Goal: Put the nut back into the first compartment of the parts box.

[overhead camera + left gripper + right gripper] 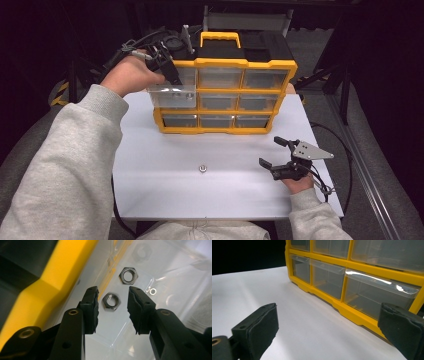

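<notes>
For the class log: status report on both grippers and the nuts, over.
Left gripper open, jaws either side of a hex nut in the pulled-out clear drawer. Right gripper open, holding nothing, above the table. Second nut close beyond, not between the jaws.

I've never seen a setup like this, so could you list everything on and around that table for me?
Drawer cabinet: one, yellow frame with black top and yellow handle, at the table's far side.
Pulled-out drawer: one, clear plastic, upper left of the cabinet.
Closed drawers: eight, clear, filling the remaining slots.
Hex nuts: two, grey metal, lying in the pulled-out drawer; one sits between the left tongs' jaws, untouched.
Washer: one, small, silvery, in the same drawer.
Loose nut: one, small, grey, on the table in front of the cabinet.
Table: one, white.
Left tongs: black, open, reaching into the drawer.
Right tongs: black, open, low over the table's right side.
Sleeves: two, grey.
</notes>
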Demonstrator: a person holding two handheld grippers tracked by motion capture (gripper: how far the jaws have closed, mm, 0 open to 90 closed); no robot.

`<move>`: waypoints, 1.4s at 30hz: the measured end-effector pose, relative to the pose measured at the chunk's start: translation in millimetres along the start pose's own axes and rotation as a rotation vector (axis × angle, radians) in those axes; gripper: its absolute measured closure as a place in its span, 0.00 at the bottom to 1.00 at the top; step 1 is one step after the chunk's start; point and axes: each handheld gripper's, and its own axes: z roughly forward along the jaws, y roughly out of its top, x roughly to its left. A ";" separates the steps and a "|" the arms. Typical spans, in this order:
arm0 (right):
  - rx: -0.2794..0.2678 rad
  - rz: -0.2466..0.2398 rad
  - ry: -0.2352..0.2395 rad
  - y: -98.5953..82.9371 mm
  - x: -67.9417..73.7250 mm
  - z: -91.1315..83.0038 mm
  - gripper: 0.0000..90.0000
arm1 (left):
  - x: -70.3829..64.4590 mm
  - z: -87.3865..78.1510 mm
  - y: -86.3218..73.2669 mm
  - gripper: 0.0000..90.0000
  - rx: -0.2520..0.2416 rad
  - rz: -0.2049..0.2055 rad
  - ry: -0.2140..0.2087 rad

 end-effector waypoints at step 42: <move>-0.006 -0.003 0.000 0.8 0.7 -1.4 0.04 | -112.9 76.1 -43.7 0.12 -0.104 0.234 -0.037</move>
